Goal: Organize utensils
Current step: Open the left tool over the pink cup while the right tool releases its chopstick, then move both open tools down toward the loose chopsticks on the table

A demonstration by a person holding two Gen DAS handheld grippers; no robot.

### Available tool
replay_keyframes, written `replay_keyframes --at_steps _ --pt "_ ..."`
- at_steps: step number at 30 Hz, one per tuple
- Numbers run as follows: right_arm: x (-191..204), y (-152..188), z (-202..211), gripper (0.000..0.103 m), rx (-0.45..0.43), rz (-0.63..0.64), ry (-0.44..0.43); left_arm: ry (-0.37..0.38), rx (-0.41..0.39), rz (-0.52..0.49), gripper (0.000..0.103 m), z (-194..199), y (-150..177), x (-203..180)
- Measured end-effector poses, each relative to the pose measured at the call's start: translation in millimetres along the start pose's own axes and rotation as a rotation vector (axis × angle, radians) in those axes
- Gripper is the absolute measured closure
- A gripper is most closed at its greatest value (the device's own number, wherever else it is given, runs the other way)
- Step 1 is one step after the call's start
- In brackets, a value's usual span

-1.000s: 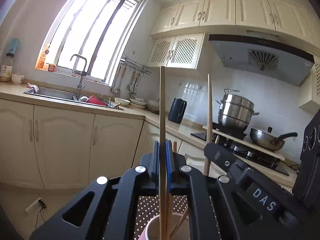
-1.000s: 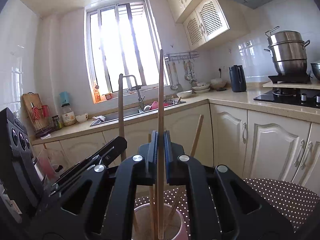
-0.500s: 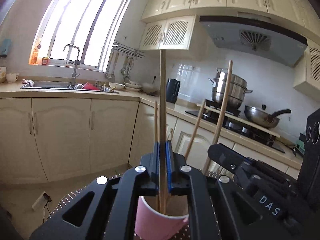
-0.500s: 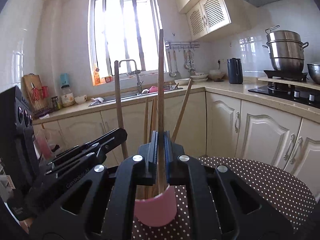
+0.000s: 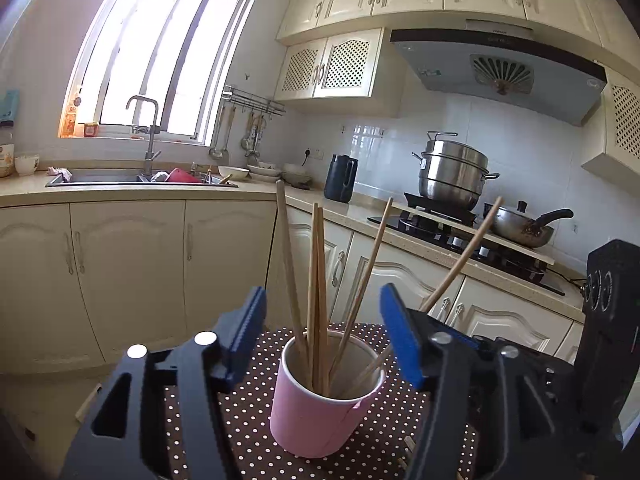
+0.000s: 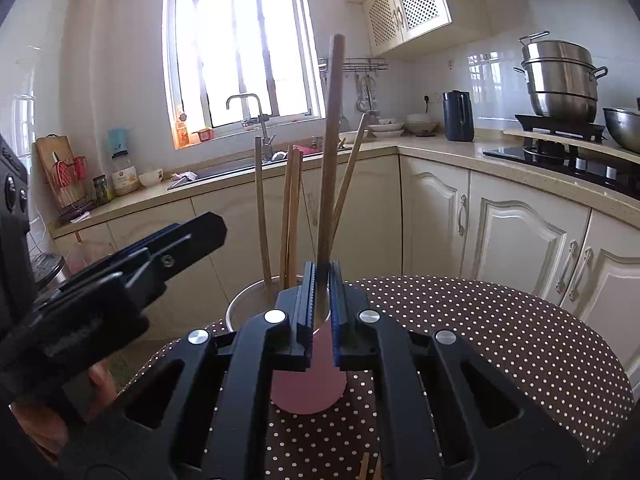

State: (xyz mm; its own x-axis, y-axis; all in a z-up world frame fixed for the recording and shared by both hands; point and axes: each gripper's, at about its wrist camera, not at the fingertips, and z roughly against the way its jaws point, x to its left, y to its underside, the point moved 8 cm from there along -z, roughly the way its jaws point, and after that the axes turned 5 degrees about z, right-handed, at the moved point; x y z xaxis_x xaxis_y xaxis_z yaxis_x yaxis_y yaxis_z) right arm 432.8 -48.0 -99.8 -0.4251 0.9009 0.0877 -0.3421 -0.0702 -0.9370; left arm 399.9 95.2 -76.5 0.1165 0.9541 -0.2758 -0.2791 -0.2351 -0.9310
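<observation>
A pink paper cup point(image 5: 320, 396) holding several wooden chopsticks point(image 5: 316, 292) stands on the brown, white-dotted surface point(image 5: 248, 420). The left tongs point(image 5: 322, 336) have just been opening and now gape wide, touching nothing. The right tongs point(image 6: 322, 304) have just been opening slightly; one chopstick point(image 6: 331, 152) stands loosely between them.

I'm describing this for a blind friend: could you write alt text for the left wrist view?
A pink cup holding several wooden chopsticks stands on a polka-dot tablecloth, framed by the open left gripper, whose jaws have just been opening with nothing pinched between them. Cream kitchen cabinets lie behind.
</observation>
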Motion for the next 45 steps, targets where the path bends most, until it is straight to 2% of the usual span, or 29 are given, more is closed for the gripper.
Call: replay_keyframes --at_steps 1,2,3,8,12,17,24,31,35,42,45 --pt "-0.3 -1.0 3.2 0.083 -0.003 -0.004 0.002 0.0 -0.004 0.0 0.04 4.6 -0.7 -1.1" --pt "-0.5 -2.1 6.6 0.061 -0.009 -0.009 0.005 0.003 -0.006 0.0 0.038 7.6 -1.8 -2.8" --pt "-0.6 -3.5 9.9 0.045 -0.019 -0.012 0.009 0.002 -0.006 -0.001 0.036 11.4 -2.6 -4.0" --pt "7.6 -10.7 28.9 0.045 -0.029 0.018 0.002 -0.005 -0.031 -0.007 0.033 33.1 -9.9 -9.5" --pt "11.0 -17.4 50.3 0.036 -0.044 0.024 0.007 -0.006 -0.047 0.005 0.029 54.0 -17.9 -14.2" --pt "10.5 -22.1 75.6 0.033 -0.051 0.022 0.012 -0.01 -0.066 -0.004 0.029 81.2 -25.5 -22.6" --pt "1.1 -13.7 110.9 0.027 -0.038 0.012 0.017 -0.04 -0.042 -0.038 0.028 111.2 -19.3 -33.8" --pt "-19.5 23.5 134.0 0.023 0.068 0.014 0.041 -0.054 0.135 -0.026 0.028 111.1 25.7 -39.8" --pt "-35.5 49.1 138.6 0.023 0.157 -0.001 0.052 -0.076 0.301 0.002 0.028 98.3 66.2 -39.2" --pt "-55.7 86.7 141.7 0.023 0.305 -0.009 0.069 -0.107 0.593 -0.006 0.028 75.4 134.5 -41.6" --pt "-61.0 98.2 140.3 0.023 0.353 -0.018 0.067 -0.118 0.682 0.0 0.029 67.1 156.4 -40.6"
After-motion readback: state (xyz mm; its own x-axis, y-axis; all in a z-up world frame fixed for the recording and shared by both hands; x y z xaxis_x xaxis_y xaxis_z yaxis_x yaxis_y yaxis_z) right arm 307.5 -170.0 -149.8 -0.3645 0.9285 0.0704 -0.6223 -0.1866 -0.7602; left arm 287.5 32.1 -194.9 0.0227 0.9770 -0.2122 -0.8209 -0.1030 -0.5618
